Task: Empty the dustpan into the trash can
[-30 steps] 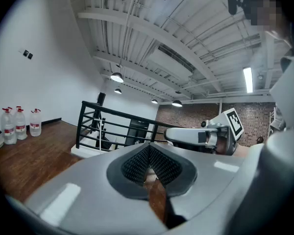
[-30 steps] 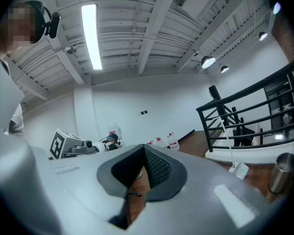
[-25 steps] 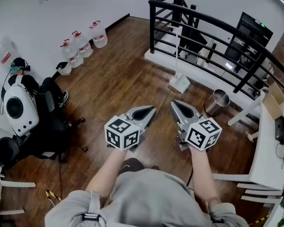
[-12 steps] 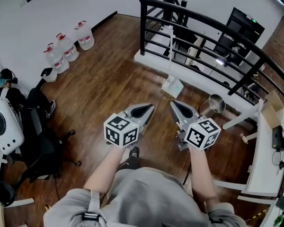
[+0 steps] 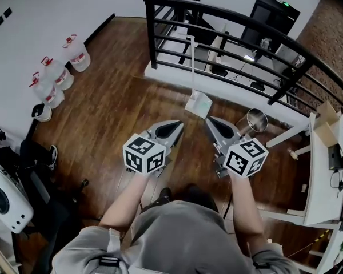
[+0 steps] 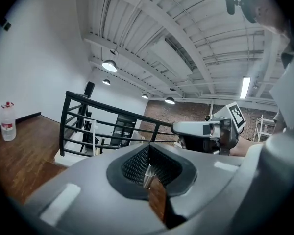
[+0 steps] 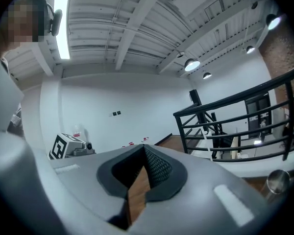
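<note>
Wooden floor (image 5: 120, 113) fills most of the head view. A black railing (image 5: 152, 33) crosses its upper part, and a white surface (image 5: 323, 176) runs along the right edge.

I hold both tools out in front of me, side by side above the floor, tips pointing toward the railing. My left hand-held gripper (image 5: 170, 129) has its jaws closed together with nothing between them. My right hand-held gripper (image 5: 215, 125) shows the same: jaws meeting at the tip, empty.

The white dustpan (image 5: 199, 104) stands on the floor at the foot of the railing, just ahead of the gap between my two tools, with its long handle rising against the bars. Neither tool touches it. Its contents cannot be made out.

The metal trash can (image 5: 255, 120) stands on the floor to the right of the dustpan, near it but apart, beyond my right tool.

Water bottles (image 5: 75, 50) stand along the far left wall.
</note>
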